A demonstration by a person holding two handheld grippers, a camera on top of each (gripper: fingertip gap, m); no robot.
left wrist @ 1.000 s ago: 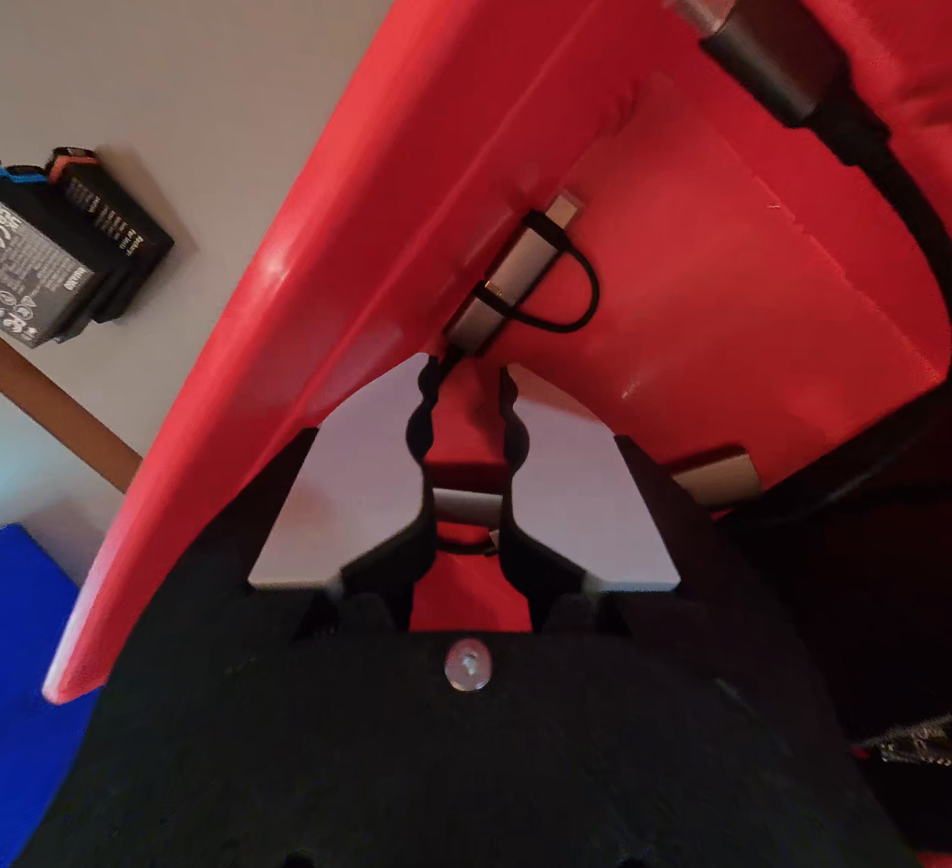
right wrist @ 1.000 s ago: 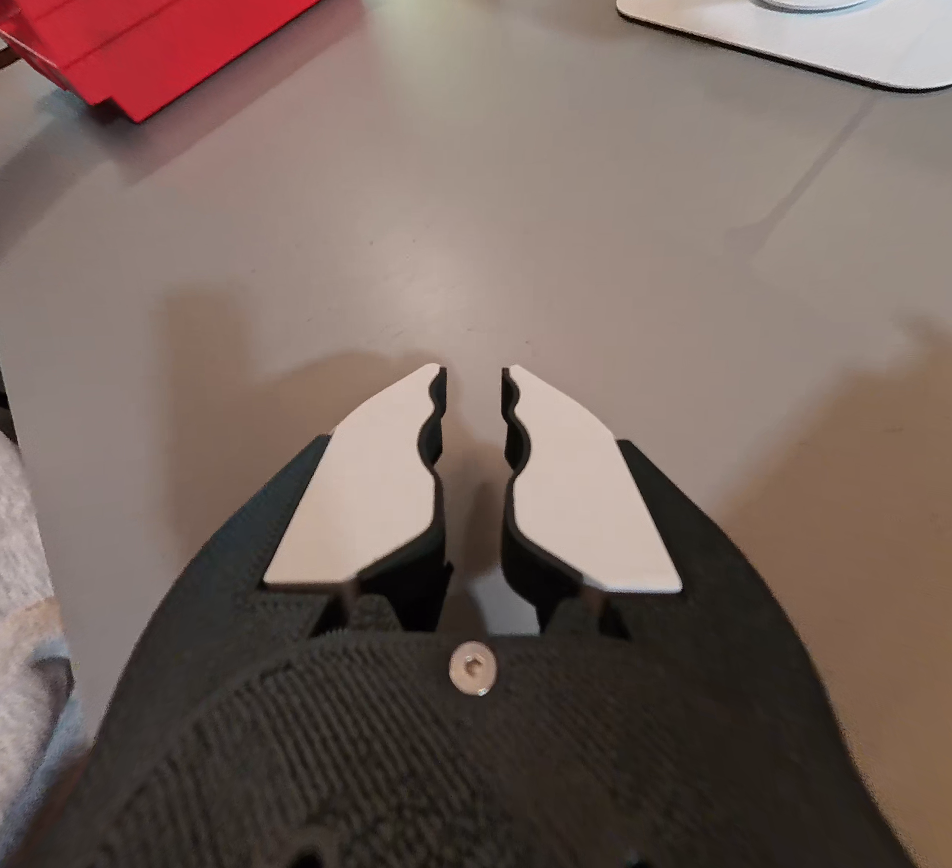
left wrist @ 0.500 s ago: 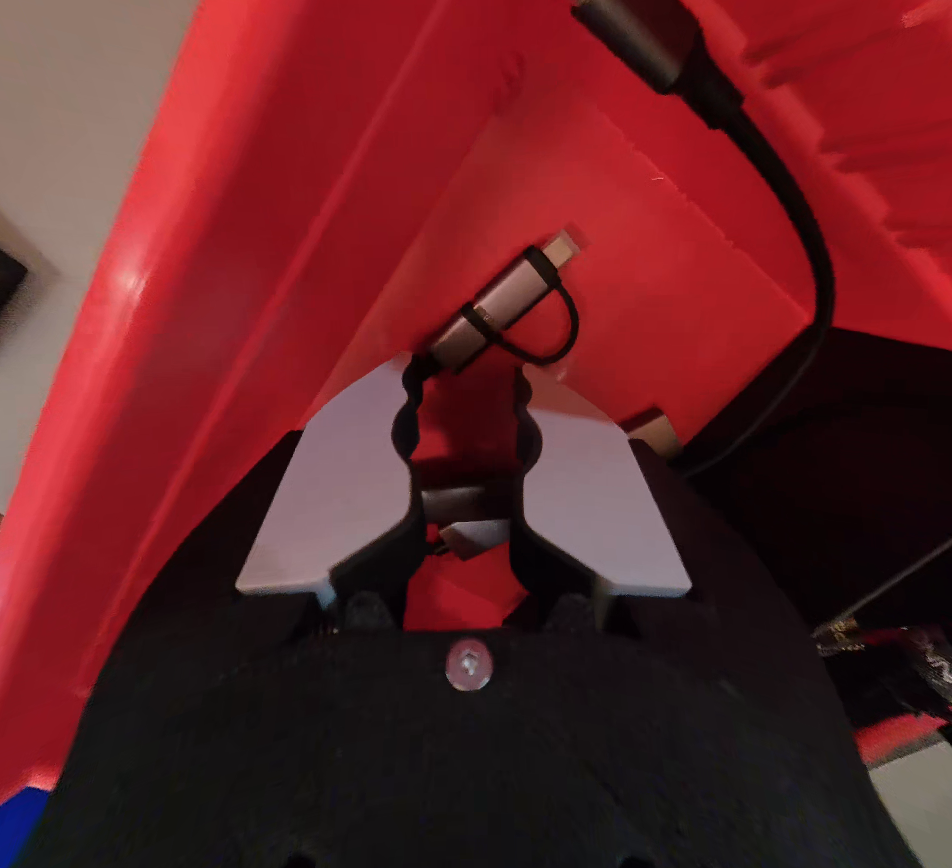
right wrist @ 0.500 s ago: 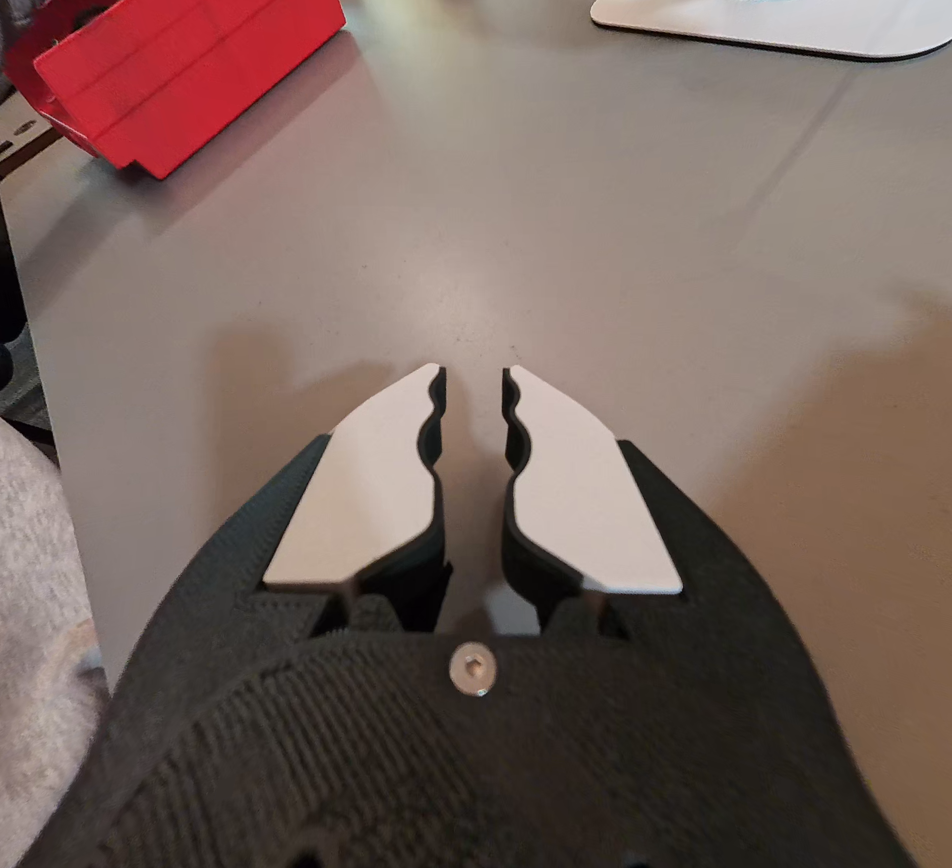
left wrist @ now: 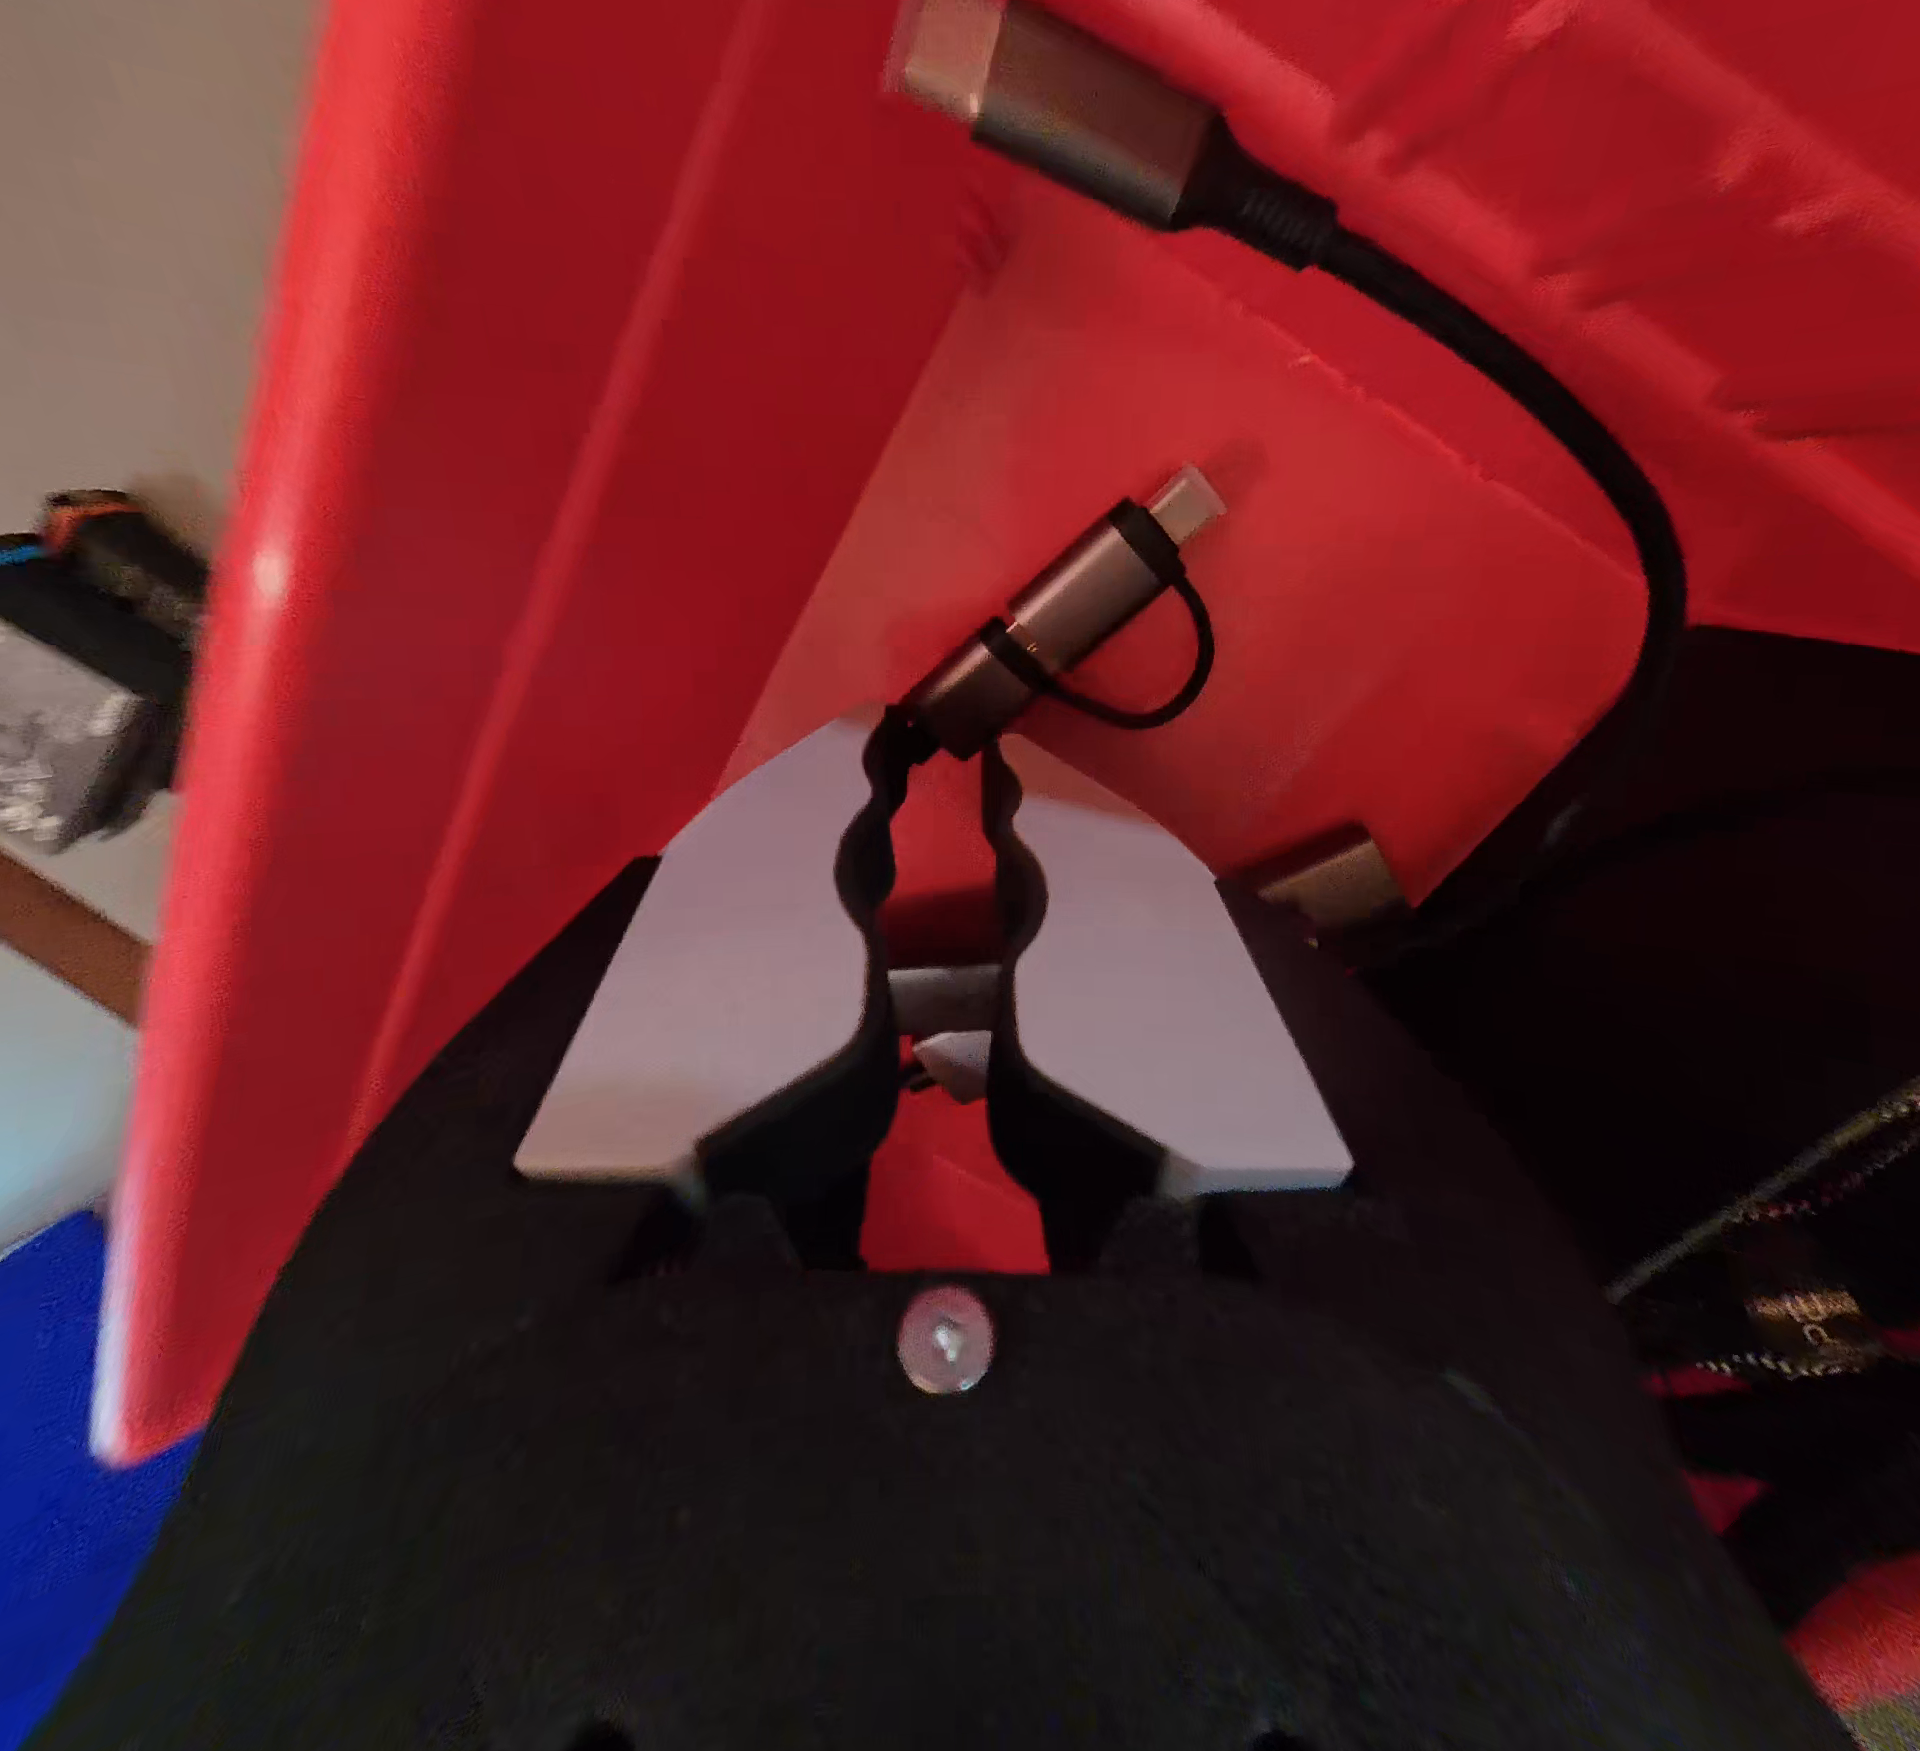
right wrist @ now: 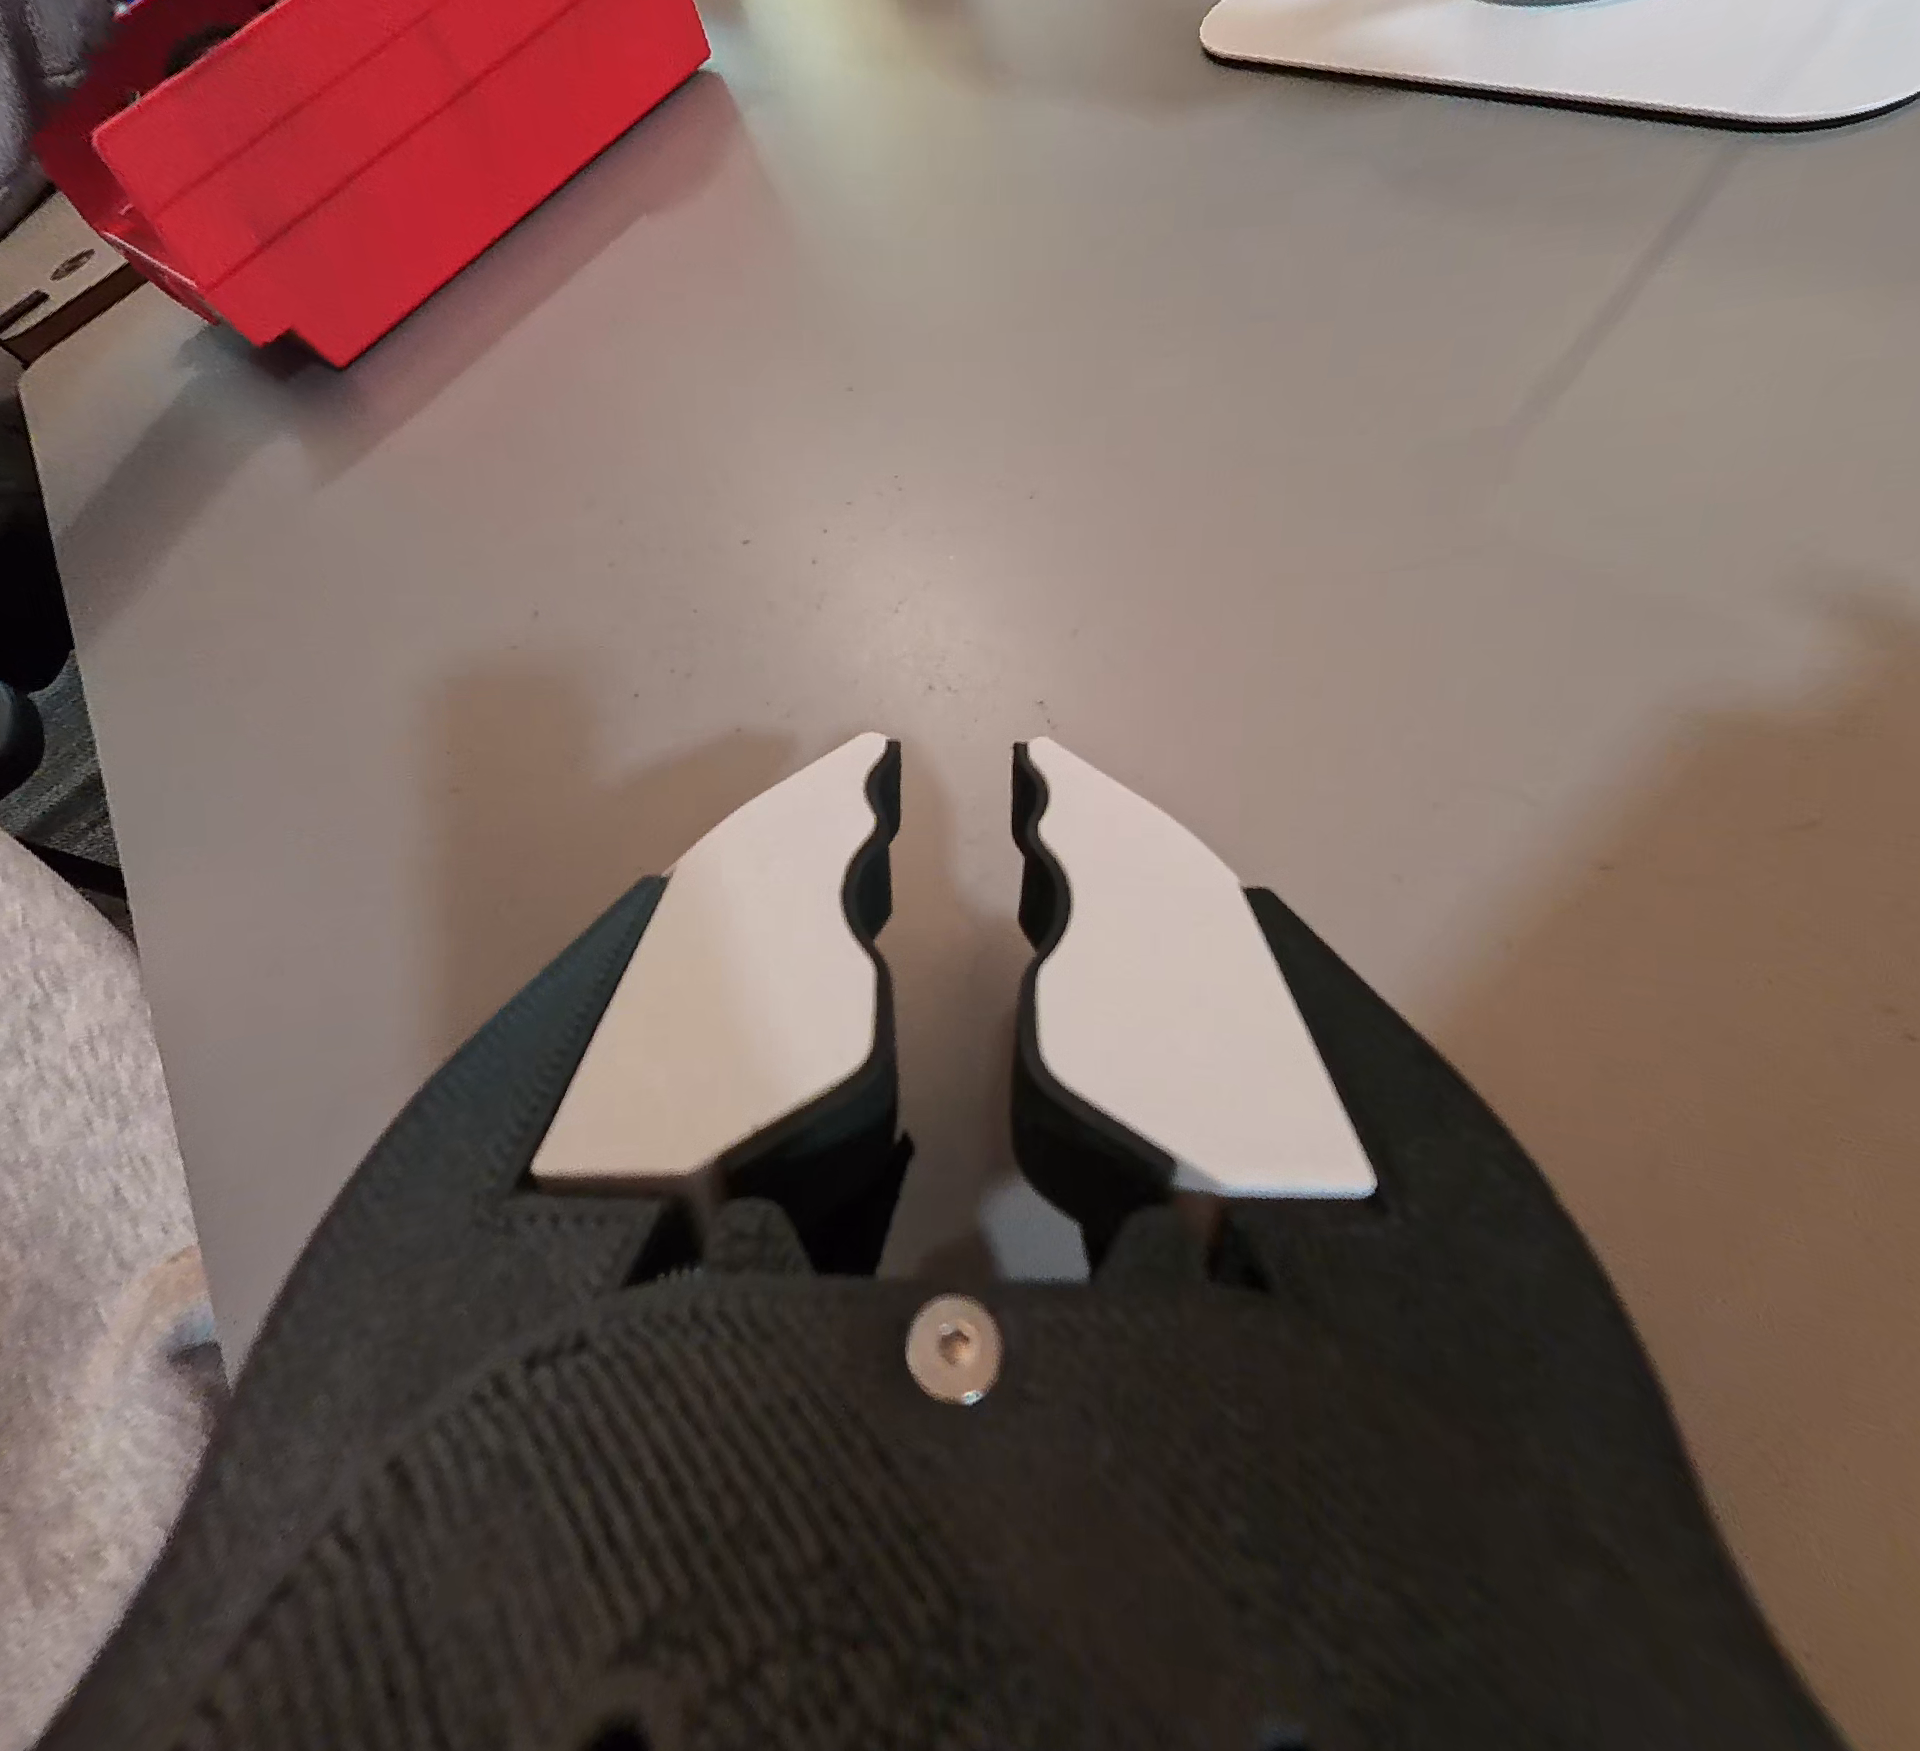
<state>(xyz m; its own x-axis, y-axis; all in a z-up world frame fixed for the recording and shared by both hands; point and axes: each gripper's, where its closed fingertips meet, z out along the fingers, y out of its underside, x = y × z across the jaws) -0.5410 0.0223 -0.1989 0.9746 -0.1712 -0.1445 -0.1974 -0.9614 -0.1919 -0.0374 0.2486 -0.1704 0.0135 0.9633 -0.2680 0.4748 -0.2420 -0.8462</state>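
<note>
My left gripper is inside the red bin, jaws drawn narrow, with the black cable pinched at the tips just below its grey double connector. A second grey plug leans on the bin wall above. Outside the bin, on the left, a black battery pack lies on the table, blurred. My right gripper hangs over the bare grey table with a small gap between the jaws, holding nothing. The red bin stands far left, a white pad far right
</note>
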